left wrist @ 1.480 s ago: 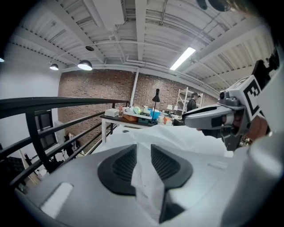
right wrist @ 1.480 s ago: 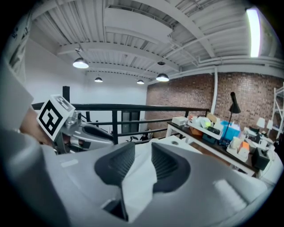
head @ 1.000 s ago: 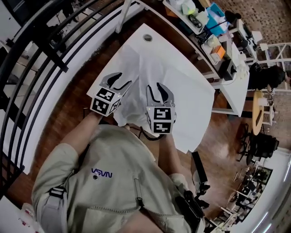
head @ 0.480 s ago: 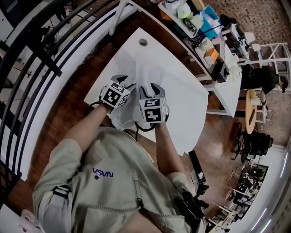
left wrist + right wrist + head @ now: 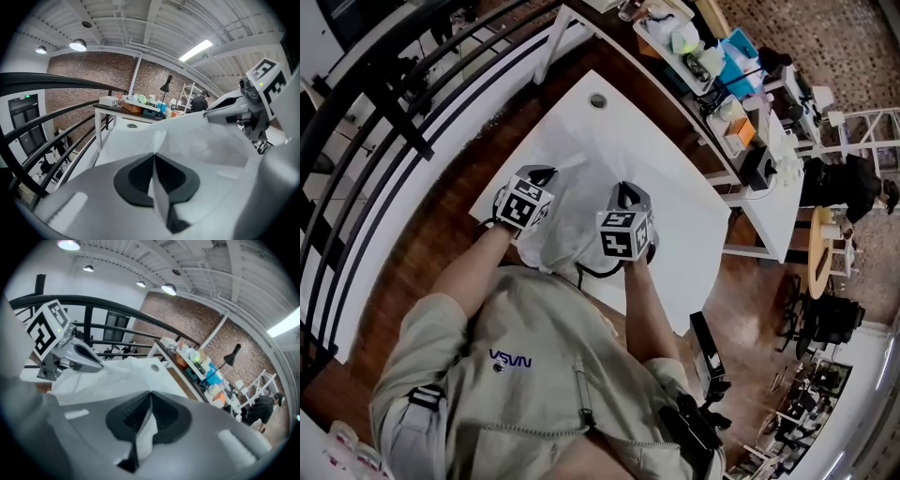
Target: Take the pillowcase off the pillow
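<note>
A white pillow in its white pillowcase lies on the white table, near the edge closest to me. My left gripper is at the pillow's left side. Its jaws have just closed and pinch a fold of the pillowcase. My right gripper is at the pillow's right side; its jaws have also just closed, and a strip of the white cloth is clamped between them. In the left gripper view the right gripper shows over the fabric. In the right gripper view the left gripper shows likewise.
The table has a round cable hole at its far corner. A black railing runs along the left. A cluttered desk stands behind the table on the right, and a person is farther off. Wooden floor surrounds the table.
Both grippers came down onto the pillow's near end and moved a little apart. Their jaws, open before, are now shut on the pillowcase.
</note>
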{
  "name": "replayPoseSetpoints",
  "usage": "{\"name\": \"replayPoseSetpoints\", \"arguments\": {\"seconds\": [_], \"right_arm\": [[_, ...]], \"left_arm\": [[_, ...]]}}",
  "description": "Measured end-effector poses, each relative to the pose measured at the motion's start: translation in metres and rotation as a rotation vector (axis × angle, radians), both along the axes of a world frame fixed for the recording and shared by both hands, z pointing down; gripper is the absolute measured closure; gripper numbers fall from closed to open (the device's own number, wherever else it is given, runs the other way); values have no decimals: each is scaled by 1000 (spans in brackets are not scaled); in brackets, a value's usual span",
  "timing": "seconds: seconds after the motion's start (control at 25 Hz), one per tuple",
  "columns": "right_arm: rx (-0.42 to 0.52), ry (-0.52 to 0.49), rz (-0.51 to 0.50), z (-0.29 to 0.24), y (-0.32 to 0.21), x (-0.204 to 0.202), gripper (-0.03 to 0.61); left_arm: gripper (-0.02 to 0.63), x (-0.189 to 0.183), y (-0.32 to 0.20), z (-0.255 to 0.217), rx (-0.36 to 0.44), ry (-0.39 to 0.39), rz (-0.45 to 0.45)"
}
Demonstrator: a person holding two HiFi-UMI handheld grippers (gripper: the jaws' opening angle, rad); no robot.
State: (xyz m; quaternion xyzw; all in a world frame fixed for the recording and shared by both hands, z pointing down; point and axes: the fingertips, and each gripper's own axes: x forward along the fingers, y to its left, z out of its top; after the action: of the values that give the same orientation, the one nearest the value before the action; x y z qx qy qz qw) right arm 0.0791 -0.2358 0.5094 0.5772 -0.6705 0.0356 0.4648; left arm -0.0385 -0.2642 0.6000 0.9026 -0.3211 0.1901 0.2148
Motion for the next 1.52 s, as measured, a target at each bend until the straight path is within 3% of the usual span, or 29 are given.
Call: {"name": "replayPoseSetpoints", "arguments": {"seconds": [0.2,0.32,0.44,0.64,0.8,0.92,1.08,1.2,1.32,1.52], "right_arm": [[93,-43,167,-22,3,68,572],[96,-82,247,-13,12,99,572],[70,-101,267,3,20,105,572],[47,-88,213,6,19,94,568],[96,-126,164,-8,15,82,482],[125,-165,73,-31,7,46,433],[159,-186,-110,-61,-4,-17,423],[72,-179,-262,-50,-6,-62,423],[-99,-115,-365,-12,-3,-90,423],[-344,111,-418,52,-7,-83,385]], "left_arm": [[606,-12,-8,3,35,-48,-72],[607,-16,-13,14,35,-77,-102],[607,-16,-10,32,8,-109,-106],[606,-9,-7,27,-10,-79,-114],[604,-6,-8,20,-6,-33,-120],[572,-1,-8,13,10,14,-100],[529,0,-8,10,6,44,-82],[505,0,-7,7,3,60,-77],[494,-2,-5,-1,8,83,-78],[472,-6,-11,-8,25,82,-60]]}}
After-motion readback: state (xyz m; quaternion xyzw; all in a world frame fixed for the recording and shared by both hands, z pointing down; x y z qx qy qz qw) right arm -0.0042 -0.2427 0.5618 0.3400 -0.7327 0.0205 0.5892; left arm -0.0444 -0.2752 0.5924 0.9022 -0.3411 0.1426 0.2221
